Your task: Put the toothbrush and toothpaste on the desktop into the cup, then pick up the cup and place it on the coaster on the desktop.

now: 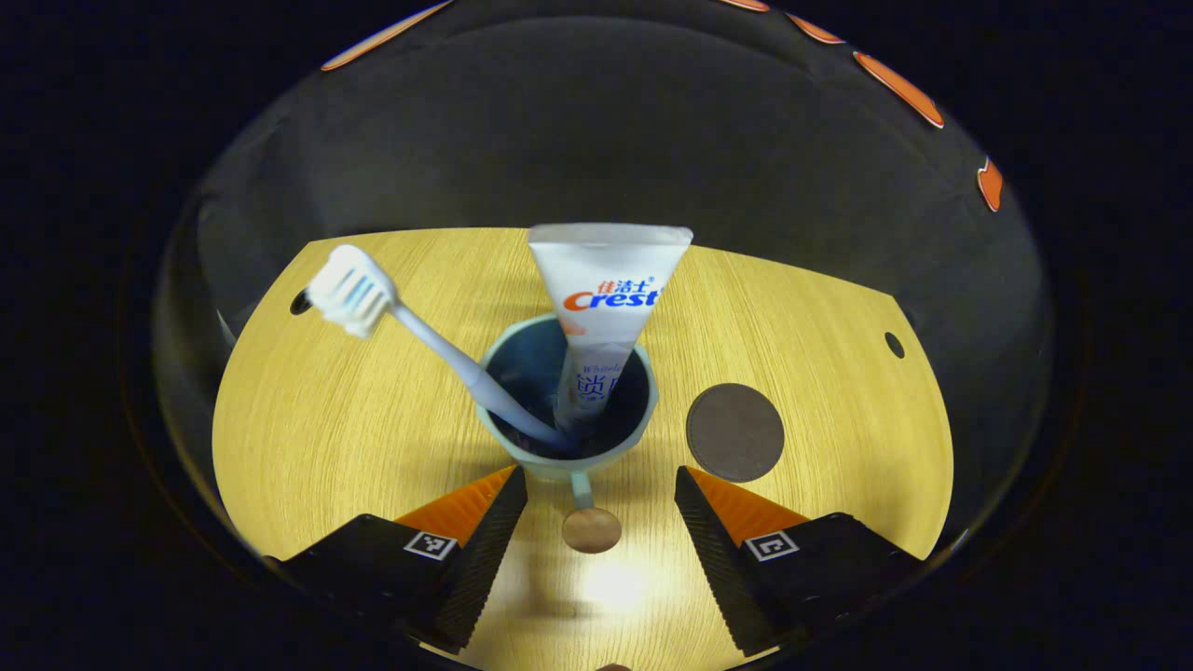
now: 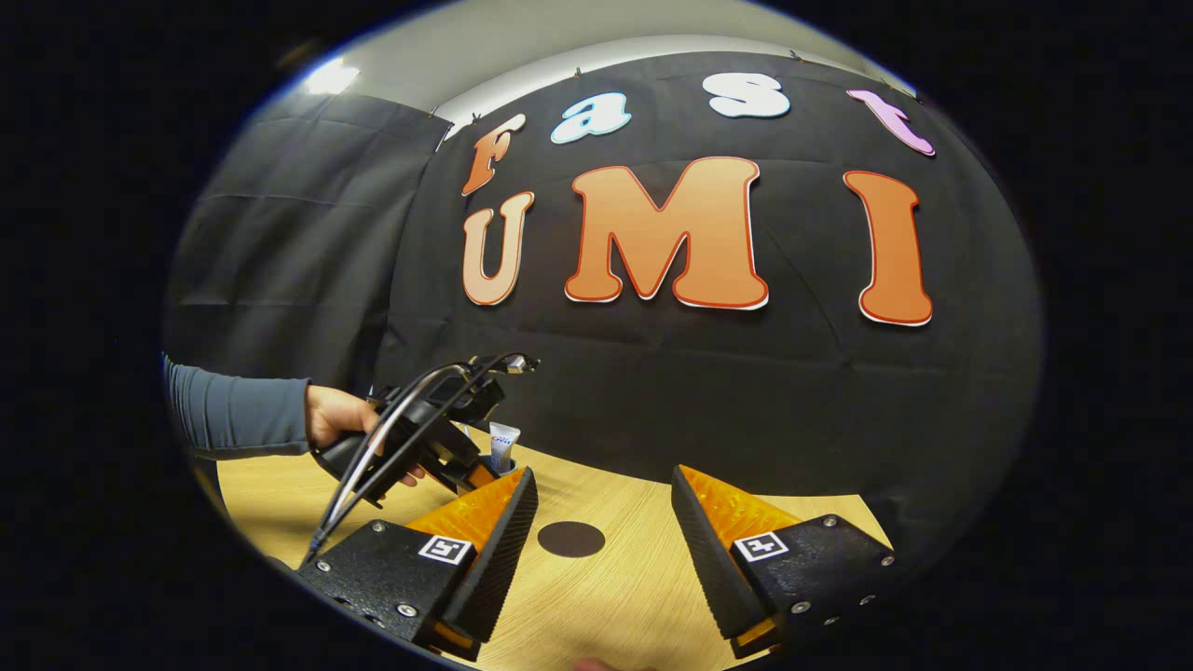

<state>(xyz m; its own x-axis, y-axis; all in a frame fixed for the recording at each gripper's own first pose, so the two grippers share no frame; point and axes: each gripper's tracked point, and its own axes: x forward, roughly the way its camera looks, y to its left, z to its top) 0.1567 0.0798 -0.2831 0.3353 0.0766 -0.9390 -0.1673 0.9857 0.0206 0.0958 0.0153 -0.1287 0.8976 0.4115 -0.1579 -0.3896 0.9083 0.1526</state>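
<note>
A pale blue cup (image 1: 522,445) with a dark inside stands on the wooden desktop (image 1: 326,438). In it a light blue toothbrush (image 1: 438,349) leans left, bristles up, and a white toothpaste tube (image 1: 606,289) stands cap down. The cup's handle (image 1: 591,529) points toward me. My left gripper (image 1: 601,473) is open, one finger on each side of the handle, just short of the cup wall. A dark round coaster (image 1: 734,431) lies right of the cup. My right gripper (image 2: 604,475) hangs open above the coaster (image 2: 570,539), holding nothing.
In the right gripper view a hand (image 2: 335,419) in a grey-blue sleeve (image 2: 238,415) holds the left gripper's body (image 2: 419,438), with the toothpaste tube (image 2: 503,445) just behind it. Black cloth walls close the back and sides. Small holes (image 1: 894,344) mark the desktop.
</note>
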